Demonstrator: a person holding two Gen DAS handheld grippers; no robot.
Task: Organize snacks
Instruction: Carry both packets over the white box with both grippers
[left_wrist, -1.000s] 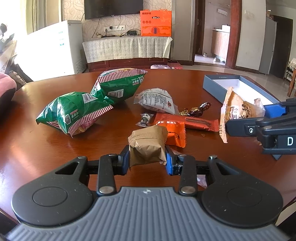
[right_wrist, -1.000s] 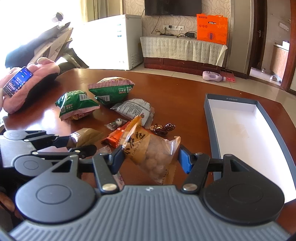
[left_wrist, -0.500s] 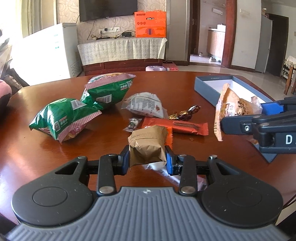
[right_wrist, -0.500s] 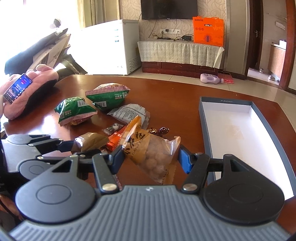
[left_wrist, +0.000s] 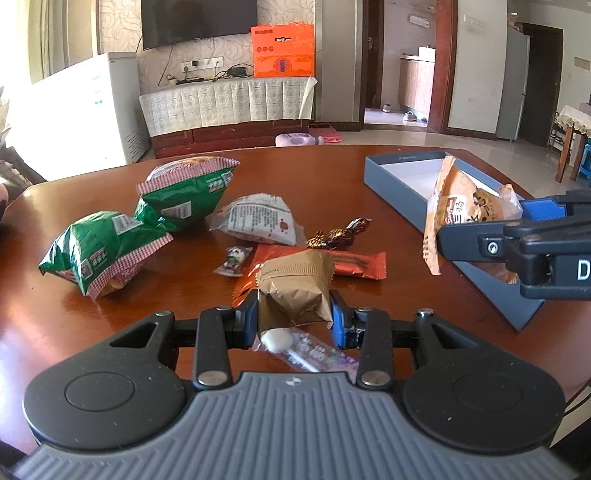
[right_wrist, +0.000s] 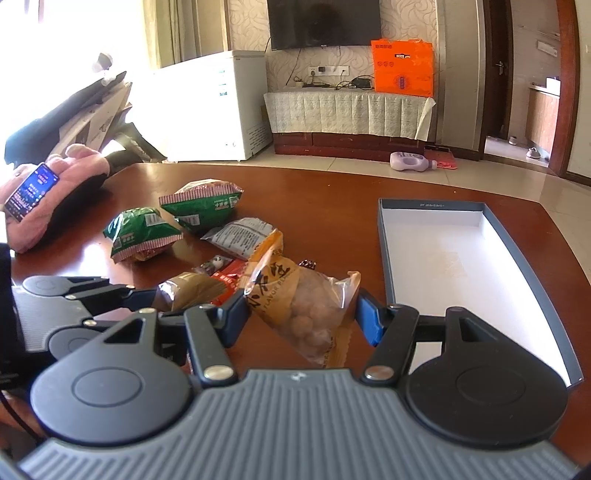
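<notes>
Both tongs have lifted and moved nearer the open blue-grey cardboard box (right_wrist: 495, 236). The left tongs (left_wrist: 294, 320) stay closed on the brown foil snack packet (left_wrist: 295, 288), and the right tongs (right_wrist: 301, 319) on the clear orange bag of round snacks (right_wrist: 303, 302), so placing comes next.

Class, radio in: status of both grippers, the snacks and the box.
Left gripper shut on brown foil packet. Right gripper shut on clear orange nut bag. Grey-blue cardboard box holds nothing, approach unobstructed.

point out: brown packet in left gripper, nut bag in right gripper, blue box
brown packet (left_wrist: 295, 288), left wrist view, front face of the wrapper.
nut bag (right_wrist: 306, 310), right wrist view, clear middle over the nuts.
blue box (right_wrist: 476, 212), right wrist view, far inner wall.
</notes>
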